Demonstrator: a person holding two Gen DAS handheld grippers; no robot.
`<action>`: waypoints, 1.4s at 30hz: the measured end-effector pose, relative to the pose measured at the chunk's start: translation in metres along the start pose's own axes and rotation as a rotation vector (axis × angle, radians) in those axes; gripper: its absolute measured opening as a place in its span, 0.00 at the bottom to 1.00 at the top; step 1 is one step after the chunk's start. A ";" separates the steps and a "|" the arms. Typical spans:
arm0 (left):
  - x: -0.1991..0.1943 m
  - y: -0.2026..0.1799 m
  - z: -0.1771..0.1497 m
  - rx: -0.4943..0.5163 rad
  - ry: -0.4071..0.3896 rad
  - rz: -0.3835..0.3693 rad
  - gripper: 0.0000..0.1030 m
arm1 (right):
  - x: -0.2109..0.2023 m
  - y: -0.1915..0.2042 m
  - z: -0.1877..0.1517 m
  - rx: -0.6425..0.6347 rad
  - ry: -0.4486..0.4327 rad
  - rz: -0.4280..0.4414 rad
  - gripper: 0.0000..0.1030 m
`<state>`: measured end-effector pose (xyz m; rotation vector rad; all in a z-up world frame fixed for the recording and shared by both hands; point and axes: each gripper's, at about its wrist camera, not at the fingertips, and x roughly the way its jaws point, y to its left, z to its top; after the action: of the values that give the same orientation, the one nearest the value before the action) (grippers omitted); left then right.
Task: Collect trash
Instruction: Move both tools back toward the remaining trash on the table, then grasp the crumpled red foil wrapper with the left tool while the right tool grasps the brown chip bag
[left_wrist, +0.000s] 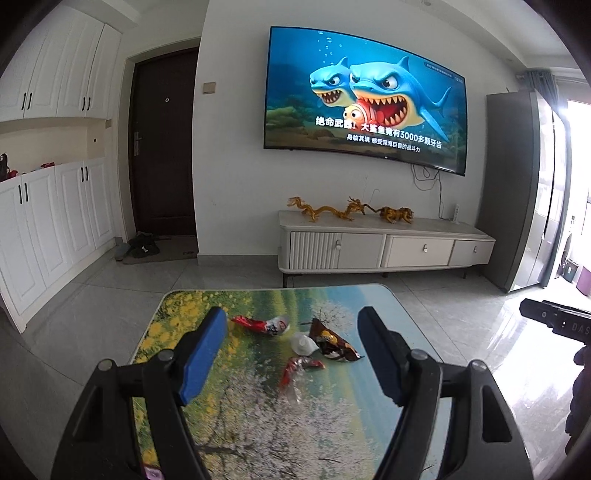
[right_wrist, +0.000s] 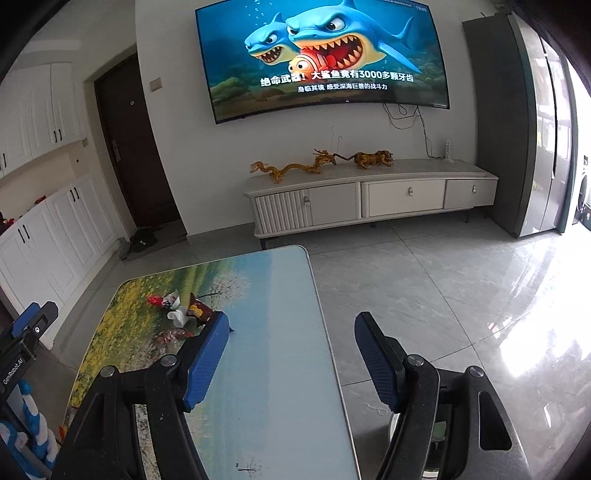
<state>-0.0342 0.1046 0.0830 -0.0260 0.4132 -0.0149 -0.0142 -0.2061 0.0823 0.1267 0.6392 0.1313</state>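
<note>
Left wrist view shows our left tongs (left_wrist: 291, 354) spread wide and empty above the counter (left_wrist: 376, 295), with the trash lying between and just beyond the blue pads. We count four pieces, bunched toward the middle of the counter: one red-and-white wrapper (left_wrist: 264, 325) farthest from us, one brown wrapper (left_wrist: 332, 341) nearer the right edge, one small white cup (left_wrist: 303, 343) touching the brown wrapper, and one red crumpled wrapper (left_wrist: 301, 367) closest to us.

From the right wrist view, our right tongs (right_wrist: 291, 354) are also released and hold nothing; they hang over the counter's right edge, one pad above the bare blue part of the surface and the other above the floor (right_wrist: 443, 288). The same cluster sits well to their left.

We judge the step in hand to be the approach to a first piece. To do it well, we would bring the left tongs down over the nearest red wrapper, keep the pads straddling it, and pinch low so the thin foil does not slip out. The right tongs would need to swing left before they can help. No bin is clearly in view, so we cannot say where the trash goes.
</note>
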 end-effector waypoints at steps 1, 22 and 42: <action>-0.001 0.006 0.007 0.011 -0.007 -0.003 0.70 | -0.001 0.005 0.003 -0.005 -0.004 0.010 0.67; 0.167 0.037 -0.022 0.011 0.387 -0.034 0.65 | 0.179 0.092 0.025 -0.204 0.170 0.259 0.67; 0.232 0.006 -0.099 -0.002 0.617 -0.161 0.13 | 0.290 0.090 -0.037 -0.270 0.382 0.426 0.27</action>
<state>0.1385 0.1041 -0.1011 -0.0566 1.0269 -0.1846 0.1866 -0.0683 -0.1024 -0.0265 0.9623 0.6623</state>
